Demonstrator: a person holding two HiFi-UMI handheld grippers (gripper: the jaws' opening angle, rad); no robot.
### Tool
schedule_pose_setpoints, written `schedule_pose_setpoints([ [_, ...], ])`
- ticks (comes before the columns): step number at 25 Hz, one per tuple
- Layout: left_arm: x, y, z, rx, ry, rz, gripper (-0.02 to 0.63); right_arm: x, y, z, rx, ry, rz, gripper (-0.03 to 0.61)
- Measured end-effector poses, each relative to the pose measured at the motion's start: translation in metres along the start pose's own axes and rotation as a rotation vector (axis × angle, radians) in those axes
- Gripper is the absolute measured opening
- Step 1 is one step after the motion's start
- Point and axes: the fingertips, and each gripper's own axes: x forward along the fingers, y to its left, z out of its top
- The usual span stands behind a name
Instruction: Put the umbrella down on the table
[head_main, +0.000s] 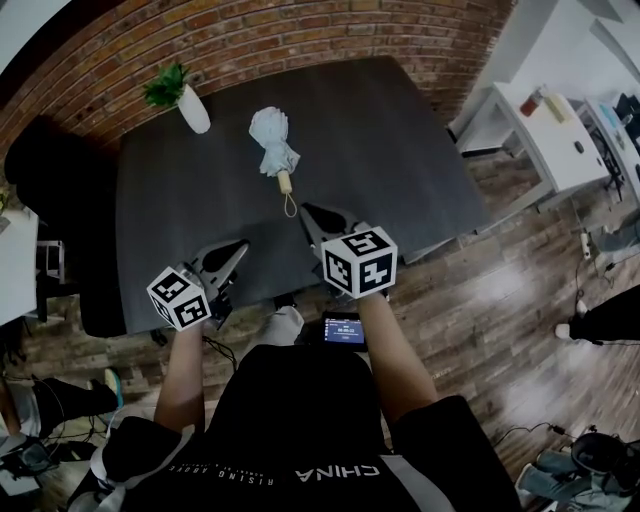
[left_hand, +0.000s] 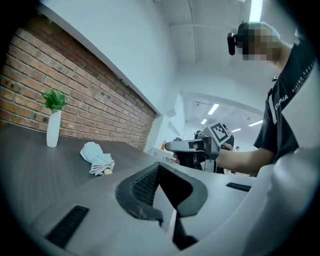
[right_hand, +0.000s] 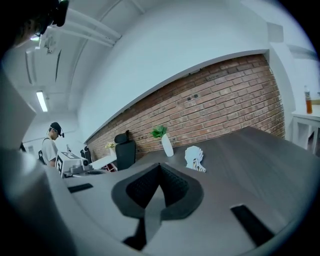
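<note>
The left tool (head_main: 228, 255) hovers over the near edge of the desk (head_main: 400, 140), its jaws pressed together on nothing. Beyond it, toward the far left corner, stands a white vase (head_main: 193, 112) with a green plant. Right of the vase the folded umbrella (head_main: 273, 142) lies flat on the desk. Its long axis runs away from the person, canopy far, tan handle (head_main: 285, 182) and strap loop pointing back. The right tool (head_main: 318, 222), likewise closed and empty, is just beside that loop and clearly nearer than the left. The umbrella looks already put down; any further touch would suit the right tool, reaching ahead along the handle.
</note>
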Motion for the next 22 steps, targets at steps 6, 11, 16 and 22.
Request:
schedule_pose_setpoints([
  [6,0.002,-0.005,0.004,-0.005,-0.018,-0.012,0.002,-0.003,0.003,-0.005,0.012,0.006,0.005,0.009],
  [11,0.006,-0.01,0.012,-0.015,-0.041,-0.026,0.003,-0.009,0.0,-0.008,0.031,0.0,0.004,0.009],
  [16,0.013,-0.01,0.013,-0.023,-0.043,-0.046,0.003,-0.009,-0.005,-0.007,0.032,-0.002,-0.002,0.009],
  [22,0.021,-0.012,0.012,-0.003,-0.041,-0.07,0.003,-0.01,-0.009,-0.006,0.029,0.0,0.0,0.009],
])
